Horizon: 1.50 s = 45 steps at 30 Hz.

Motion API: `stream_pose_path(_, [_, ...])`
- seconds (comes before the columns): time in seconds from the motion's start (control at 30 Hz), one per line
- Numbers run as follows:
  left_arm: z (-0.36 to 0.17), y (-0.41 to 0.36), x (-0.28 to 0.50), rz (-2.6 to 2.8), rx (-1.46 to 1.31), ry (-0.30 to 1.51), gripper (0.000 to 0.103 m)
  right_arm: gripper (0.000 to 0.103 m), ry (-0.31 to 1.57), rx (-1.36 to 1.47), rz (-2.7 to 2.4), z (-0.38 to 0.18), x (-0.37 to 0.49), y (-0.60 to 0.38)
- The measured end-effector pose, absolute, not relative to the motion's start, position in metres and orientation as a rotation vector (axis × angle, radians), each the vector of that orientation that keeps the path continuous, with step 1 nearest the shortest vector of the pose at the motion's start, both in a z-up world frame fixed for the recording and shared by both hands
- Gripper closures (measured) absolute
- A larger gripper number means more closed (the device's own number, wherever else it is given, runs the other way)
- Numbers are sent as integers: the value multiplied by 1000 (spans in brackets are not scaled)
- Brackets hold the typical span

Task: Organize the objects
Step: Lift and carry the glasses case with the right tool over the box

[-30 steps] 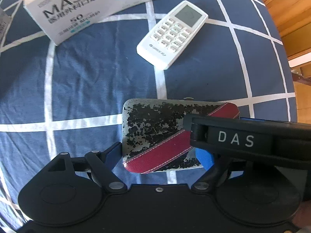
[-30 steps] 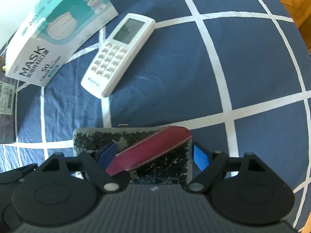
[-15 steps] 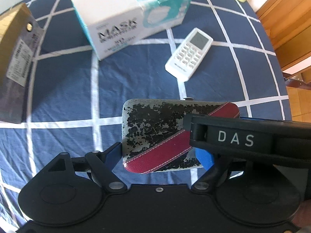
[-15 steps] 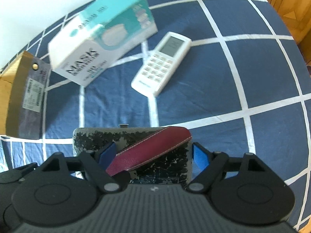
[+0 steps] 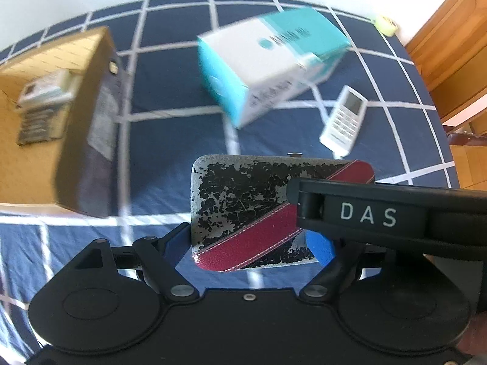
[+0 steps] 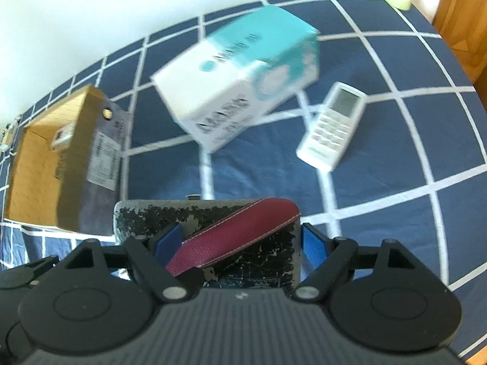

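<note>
A worn black-and-silver case with a red diagonal strap (image 5: 243, 210) is held in the air between both grippers. My left gripper (image 5: 249, 243) is shut on its near end; the right gripper's black body crosses the case's right side. In the right wrist view my right gripper (image 6: 240, 240) is shut on the same case (image 6: 219, 228). An open cardboard box (image 5: 45, 127) with a few items inside stands at the left, also in the right wrist view (image 6: 61, 164).
A teal-and-white mask box (image 5: 268, 64) and a white remote (image 5: 344, 121) lie on the blue checked cloth (image 5: 170, 140) beyond the case. They also show in the right wrist view, box (image 6: 240, 88) and remote (image 6: 331, 121). A tape roll (image 5: 385, 24) sits at the far right edge.
Both grippers have risen and pulled back with the case. The mask box and remote look smaller and farther, and the cardboard box has come into view at the left.
</note>
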<state>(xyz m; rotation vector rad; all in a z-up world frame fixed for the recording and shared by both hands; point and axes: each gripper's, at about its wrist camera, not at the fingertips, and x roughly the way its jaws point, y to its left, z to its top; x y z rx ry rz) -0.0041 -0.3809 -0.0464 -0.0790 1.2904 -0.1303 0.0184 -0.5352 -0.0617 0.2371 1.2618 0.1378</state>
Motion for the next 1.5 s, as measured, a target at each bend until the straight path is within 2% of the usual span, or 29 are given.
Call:
stream_pose_path(0.47, [-11, -239, 3, -129, -32, 1234, 23, 20, 1186, 268, 149, -27, 24, -388])
stream_pose_path(0.93, [-11, -122, 22, -78, -81, 1239, 23, 20, 1185, 232, 193, -25, 48, -266])
stream_pose_path(1.5, [-70, -43, 94, -54, -145, 1357, 23, 20, 1307, 193, 205, -81, 126, -182])
